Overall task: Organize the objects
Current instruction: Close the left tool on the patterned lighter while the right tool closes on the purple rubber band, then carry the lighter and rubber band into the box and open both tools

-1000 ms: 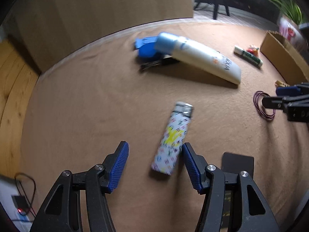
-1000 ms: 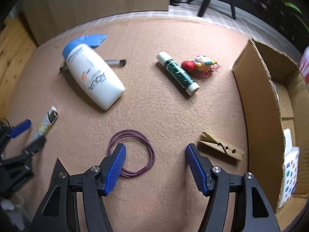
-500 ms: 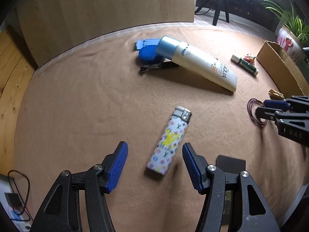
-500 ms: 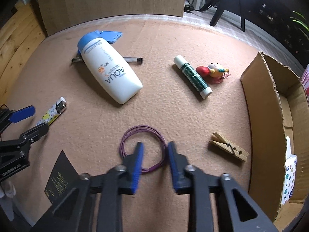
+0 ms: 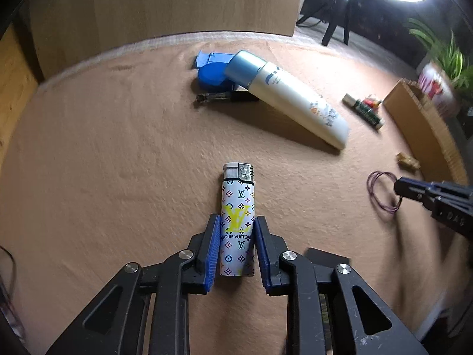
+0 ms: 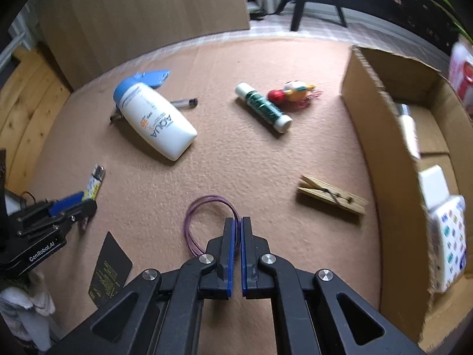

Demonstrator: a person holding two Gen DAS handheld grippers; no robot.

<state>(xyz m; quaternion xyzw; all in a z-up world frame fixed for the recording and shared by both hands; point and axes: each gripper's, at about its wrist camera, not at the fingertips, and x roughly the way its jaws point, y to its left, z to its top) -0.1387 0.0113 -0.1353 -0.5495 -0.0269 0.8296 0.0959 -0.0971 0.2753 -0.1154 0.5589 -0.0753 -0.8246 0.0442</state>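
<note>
My left gripper (image 5: pixel 237 222) is shut on a white patterned lighter (image 5: pixel 238 207), its blue pads pressed against both long sides. The lighter (image 6: pixel 95 184) and the left gripper (image 6: pixel 77 201) also show in the right wrist view. My right gripper (image 6: pixel 237 222) is shut on the right side of a purple hair-tie loop (image 6: pixel 204 210) that lies on the tan mat; it also shows in the left wrist view (image 5: pixel 381 190). An open cardboard box (image 6: pixel 372 109) stands at the right with a few items inside.
On the mat lie a white lotion bottle (image 6: pixel 156 118) with a blue cap, a blue plastic piece (image 6: pixel 155 76), a pen (image 6: pixel 184 103), a green glue stick (image 6: pixel 263 107), a small toy (image 6: pixel 292 91), a wooden clothespin (image 6: pixel 332 198) and a black card (image 6: pixel 111 269).
Both grippers have shut: the left closed on the lighter, which now lies straight between its fingers. The right finished closing on the hair tie.
</note>
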